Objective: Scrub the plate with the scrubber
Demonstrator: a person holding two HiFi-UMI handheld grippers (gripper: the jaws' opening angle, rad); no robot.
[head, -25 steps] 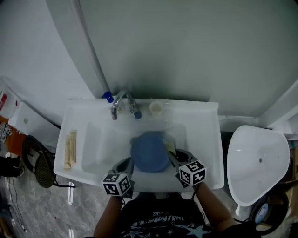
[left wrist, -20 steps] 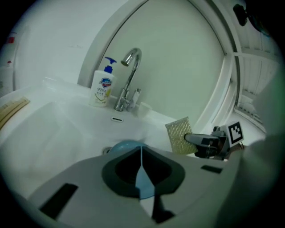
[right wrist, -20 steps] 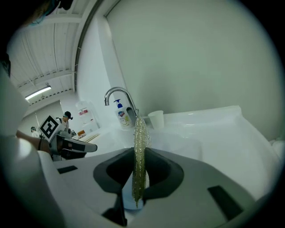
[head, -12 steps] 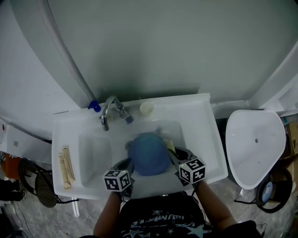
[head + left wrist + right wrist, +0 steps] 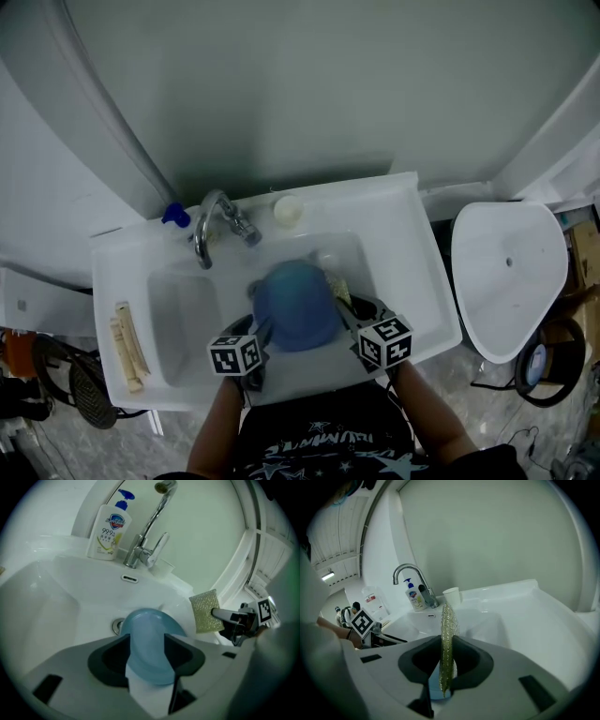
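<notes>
A blue plate (image 5: 295, 305) sits tilted in the white sink (image 5: 394, 281) between my two grippers. In the left gripper view the plate (image 5: 150, 625) fills the gap between the jaws of my left gripper (image 5: 146, 641), which are opening and stand wide apart. The left gripper (image 5: 251, 339) is at the plate's near left rim. My right gripper (image 5: 447, 651) is shut on a yellow-green mesh scrubber (image 5: 448, 634), which stands upright and edge-on. The scrubber (image 5: 206, 611) hangs just right of the plate, and I cannot tell if they touch.
A chrome faucet (image 5: 150, 536) and a soap bottle (image 5: 108, 531) stand at the back rim, with a small white cup (image 5: 451, 595) beside them. The drain (image 5: 117, 625) lies left of the plate. Pale sticks (image 5: 127, 342) rest on the left ledge. A white rounded fixture (image 5: 506, 272) stands to the right.
The head view has shifted, so the sink sits further left and tilted. The plate stays between the two grippers, which hold their places at its near rim.
</notes>
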